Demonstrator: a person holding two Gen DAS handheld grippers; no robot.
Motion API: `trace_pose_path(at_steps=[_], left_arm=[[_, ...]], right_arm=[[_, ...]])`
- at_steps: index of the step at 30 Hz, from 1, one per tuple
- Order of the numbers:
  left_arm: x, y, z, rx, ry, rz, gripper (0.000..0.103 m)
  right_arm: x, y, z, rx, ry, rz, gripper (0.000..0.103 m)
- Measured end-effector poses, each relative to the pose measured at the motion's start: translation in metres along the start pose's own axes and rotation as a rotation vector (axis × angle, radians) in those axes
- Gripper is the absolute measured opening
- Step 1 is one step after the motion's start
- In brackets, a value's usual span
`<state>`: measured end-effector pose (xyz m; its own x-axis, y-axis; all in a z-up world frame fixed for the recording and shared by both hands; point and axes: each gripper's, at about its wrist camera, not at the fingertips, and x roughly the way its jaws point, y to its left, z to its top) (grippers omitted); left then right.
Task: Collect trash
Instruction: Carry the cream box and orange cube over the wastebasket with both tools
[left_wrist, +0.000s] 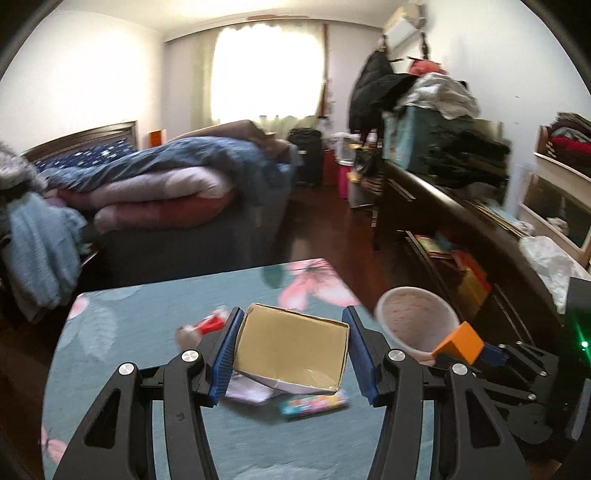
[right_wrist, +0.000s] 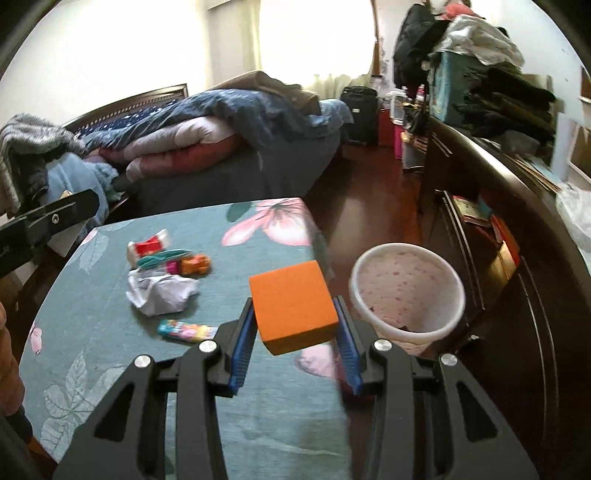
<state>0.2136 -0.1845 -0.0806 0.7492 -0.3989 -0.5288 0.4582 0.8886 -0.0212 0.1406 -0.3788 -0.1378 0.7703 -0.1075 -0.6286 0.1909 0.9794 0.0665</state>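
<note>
Right wrist view shows our right gripper (right_wrist: 295, 332) clamped on an orange box (right_wrist: 293, 308) at the centre of the frame, held above the table's (right_wrist: 258, 424) right edge, just left of the pale wastebasket (right_wrist: 406, 291) standing on the floor. Left wrist view shows our left gripper (left_wrist: 291, 356) clamped on an open cardboard box (left_wrist: 291, 352) in the lower middle of the frame, above the teal flowered tablecloth. So two pieces are in hand but not yet binned; the basket looks nearly empty, with only dark specks inside. Left on the table we count a crumpled white paper (right_wrist: 162, 293), a colourful wrapper (right_wrist: 186, 330) below it, and a cluster of small red and orange packets (right_wrist: 170, 254) above it. We judge the collecting under way, with most of it still ahead.
</note>
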Motion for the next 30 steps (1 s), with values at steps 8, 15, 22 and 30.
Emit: trace_pose_path(at_steps=[8,15,22,30], left_arm=[[0.039,-0.060,0.008,0.076,0.030,-0.057,0.055],[0.082,-0.104,0.011,0.128,0.055,-0.101,0.054],[0.122,-0.138,0.016,0.165,0.083,-0.127,0.055],[0.169,-0.165,0.031,0.139,0.123,-0.160,0.055]], right_arm=[[0.010,-0.052,-0.001,0.073,-0.008,-0.053,0.042],[0.027,-0.099,-0.003,0.134,-0.001,-0.119,0.042],[0.050,-0.142,-0.007,0.224,0.011,-0.156,0.042],[0.084,-0.173,-0.005,0.280,0.028,-0.187,0.042]])
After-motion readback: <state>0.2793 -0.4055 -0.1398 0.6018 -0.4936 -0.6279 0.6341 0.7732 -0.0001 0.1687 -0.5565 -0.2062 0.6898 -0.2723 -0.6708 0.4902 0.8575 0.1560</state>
